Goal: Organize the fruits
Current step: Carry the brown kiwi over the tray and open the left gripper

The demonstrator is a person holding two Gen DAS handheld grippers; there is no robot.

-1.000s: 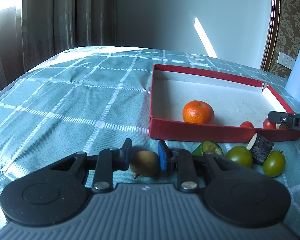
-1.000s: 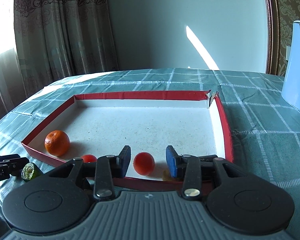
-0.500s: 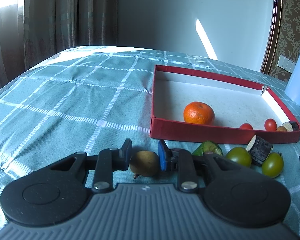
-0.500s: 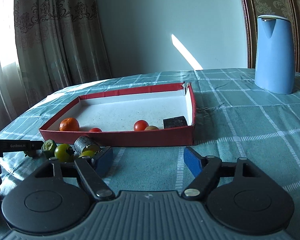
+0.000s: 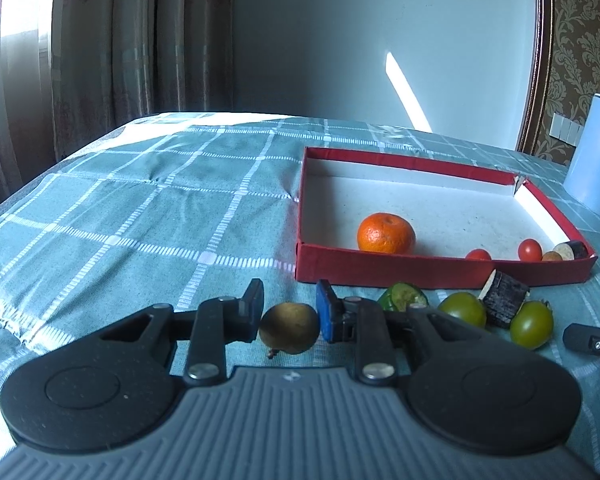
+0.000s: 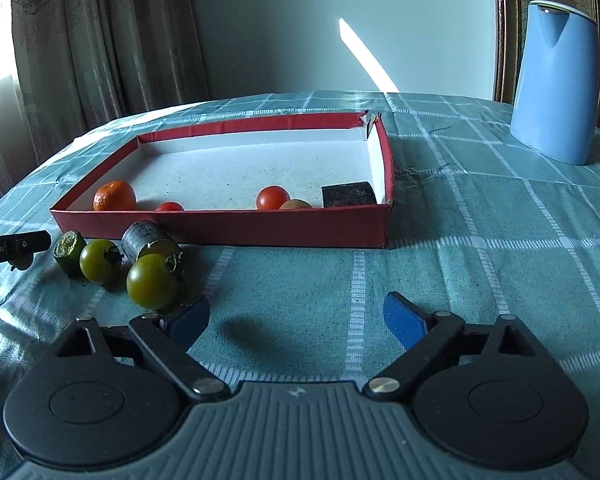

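**Right gripper pulled back from the tray, left gripper kept its brown fruit**

Since a second earlier, the right gripper (image 6: 296,316) had backed out of the red tray (image 6: 220,232), leaving behind the red tomato (image 6: 273,197) it had then held between its pads. That tomato lay inside the tray near the front wall, just beside a small tan fruit (image 6: 296,204) and a dark cut piece (image 6: 349,194) in the front right corner. The right jaws were opening wide, with nothing between them, above bare checked tablecloth (image 6: 480,240) in front of the tray.

The left gripper (image 5: 289,312) had barely shifted. Its jaws were closed on a small brown round fruit (image 5: 289,329), pads pressed to both sides, low over the cloth in front of the tray's front left corner.

An orange (image 5: 386,233) sat inside the tray near the front wall, with a second small red tomato (image 5: 478,255) further along it.

Outside, along the tray's front wall, lay a green cut piece (image 5: 402,295), two green tomatoes (image 5: 462,309) (image 5: 531,324) and a dark stub with a pale cut face (image 5: 505,297) between them. The nearer green tomato stood just beside the right gripper's left finger (image 6: 188,316); whether they touched I could not tell.

A blue jug (image 6: 556,88) stood well apart, toward the cloth's far right corner.
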